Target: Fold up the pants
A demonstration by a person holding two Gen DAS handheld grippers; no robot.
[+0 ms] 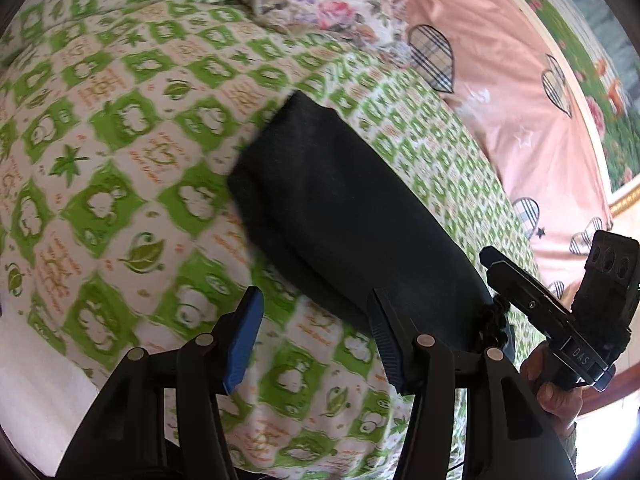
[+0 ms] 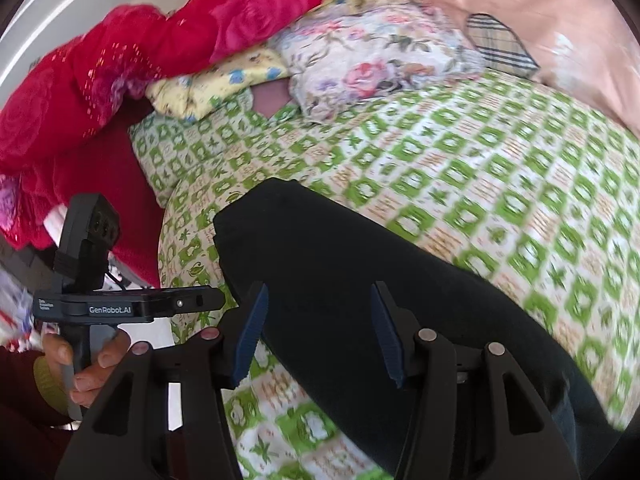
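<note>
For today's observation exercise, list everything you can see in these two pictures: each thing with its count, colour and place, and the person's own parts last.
pants: one, black, folded into a long strip, lying on the bedsheet
bedsheet: one, white with green checks, covering the bed
floral pillow: one, white with pink flowers, at the head of the bed
yellow pillow: one, yellow, beside the floral pillow
red blanket: one, red with roses, heaped at the bed's far edge
pink quilt: one, pink with checked hearts, beside the bedsheet
left claw: one, black with blue pads, open, over the bedsheet
right claw: one, black with blue pads, open, above the pants
</note>
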